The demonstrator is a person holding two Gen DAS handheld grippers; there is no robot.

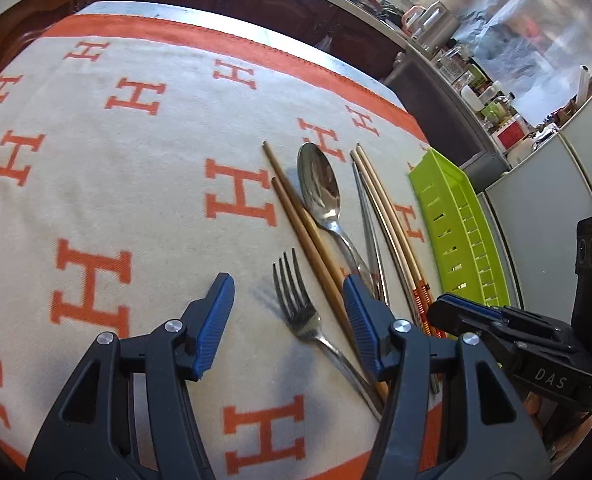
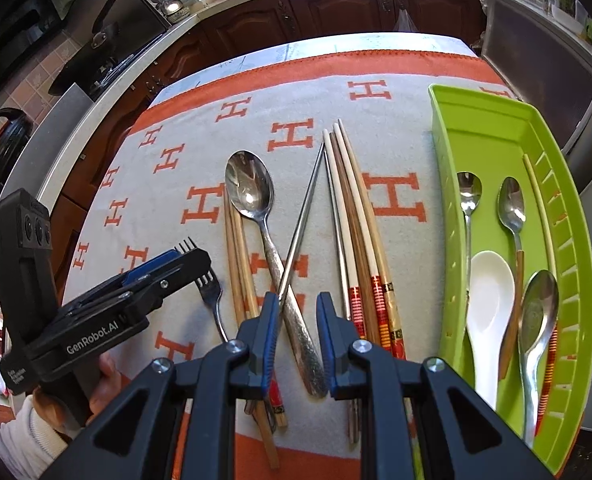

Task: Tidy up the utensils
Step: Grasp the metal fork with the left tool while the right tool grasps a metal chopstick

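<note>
The left gripper (image 1: 287, 300) gapes around the fork (image 1: 296, 300), gripping nothing, its handle end hidden. The right gripper (image 2: 296, 320), narrowly parted, hovers empty above the large spoon (image 2: 255, 200).

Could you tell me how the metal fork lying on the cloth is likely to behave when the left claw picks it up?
The fork looks like polished metal, so it is probably stiff but slippery against the pads. Its thin handle lies flat on the cloth, so getting under it may be awkward. Its handle end meets the brown chopsticks, which might shift. The left claw stands open over it.
</note>
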